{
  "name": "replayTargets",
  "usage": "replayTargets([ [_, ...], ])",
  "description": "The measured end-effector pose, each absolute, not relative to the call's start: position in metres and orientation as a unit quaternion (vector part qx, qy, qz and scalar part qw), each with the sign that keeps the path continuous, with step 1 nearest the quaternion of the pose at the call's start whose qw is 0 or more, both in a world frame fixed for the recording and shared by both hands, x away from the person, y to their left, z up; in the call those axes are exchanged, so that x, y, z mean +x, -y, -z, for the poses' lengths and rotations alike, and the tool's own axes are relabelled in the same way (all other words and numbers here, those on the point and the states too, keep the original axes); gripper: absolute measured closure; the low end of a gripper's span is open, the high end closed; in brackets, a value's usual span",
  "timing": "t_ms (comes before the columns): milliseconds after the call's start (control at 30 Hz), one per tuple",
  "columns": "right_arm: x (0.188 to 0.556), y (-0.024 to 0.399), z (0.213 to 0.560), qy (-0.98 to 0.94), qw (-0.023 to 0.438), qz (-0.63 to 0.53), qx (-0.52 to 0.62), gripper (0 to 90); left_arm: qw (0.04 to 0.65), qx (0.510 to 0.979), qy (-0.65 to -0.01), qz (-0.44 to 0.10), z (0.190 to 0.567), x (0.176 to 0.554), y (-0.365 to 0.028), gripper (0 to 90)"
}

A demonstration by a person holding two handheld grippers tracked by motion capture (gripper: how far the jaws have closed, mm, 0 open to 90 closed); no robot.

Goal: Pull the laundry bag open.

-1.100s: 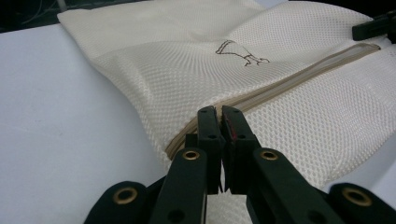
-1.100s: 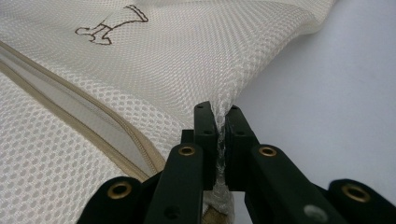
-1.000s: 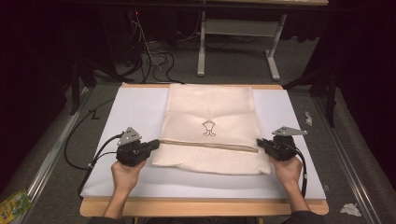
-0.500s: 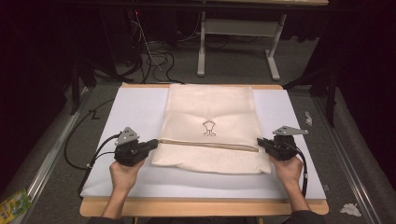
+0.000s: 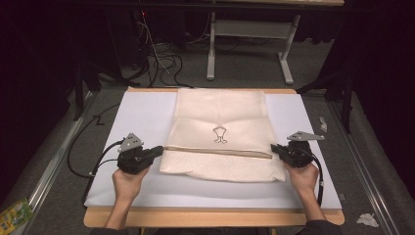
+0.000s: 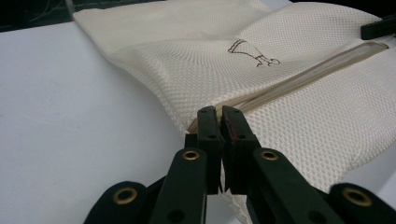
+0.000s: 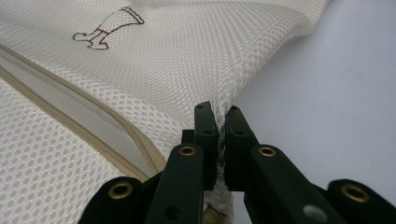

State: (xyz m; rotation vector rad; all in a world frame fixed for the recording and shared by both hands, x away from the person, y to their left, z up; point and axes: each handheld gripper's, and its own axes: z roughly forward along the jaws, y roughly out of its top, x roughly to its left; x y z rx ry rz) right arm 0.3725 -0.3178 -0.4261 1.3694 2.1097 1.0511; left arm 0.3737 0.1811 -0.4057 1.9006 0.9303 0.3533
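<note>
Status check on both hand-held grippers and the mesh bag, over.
Left hand-held gripper shut on cream mesh zip bag at its left edge. Right hand-held gripper shut on its right edge. Bag flat on white board; nothing in the way.

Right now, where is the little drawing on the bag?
In the high view, the little brown drawing sits mid-way across the cream mesh bag, just above its zipper, between the left tongs and right tongs.

Cream mesh laundry bag (image 5: pixel 220 137), zipper (image 5: pixel 215 150) across near part, flat on table centre, brown emblem (image 5: pixel 219 134).
</note>
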Motion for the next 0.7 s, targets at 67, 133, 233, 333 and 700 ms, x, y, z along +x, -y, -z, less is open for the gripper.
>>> replayTargets([
  [67,0.3727,0.3200,0.4260,-0.758,0.206,-0.378,0.490,87.9,0.477,0.779,-0.381,-0.142,0.4063,0.3739,-0.1823,87.1],
  [133,0.3727,0.3199,0.4260,-0.757,0.205,-0.378,0.491,87.9,0.474,0.781,-0.380,-0.143,0.4066,0.3740,-0.1822,87.2],
  [233,0.3728,0.3189,0.4260,-0.759,0.205,-0.377,0.491,88.0,0.473,0.781,-0.381,-0.144,0.4064,0.3742,-0.1827,87.2],
  [333,0.3726,0.3200,0.4257,-0.758,0.207,-0.375,0.492,88.3,0.470,0.782,-0.383,-0.147,0.4058,0.3743,-0.1847,87.2],
  [700,0.3725,0.3257,0.4206,-0.747,0.205,-0.386,0.501,87.8,0.489,0.773,-0.386,-0.118,0.4032,0.3762,-0.1827,87.0],
])
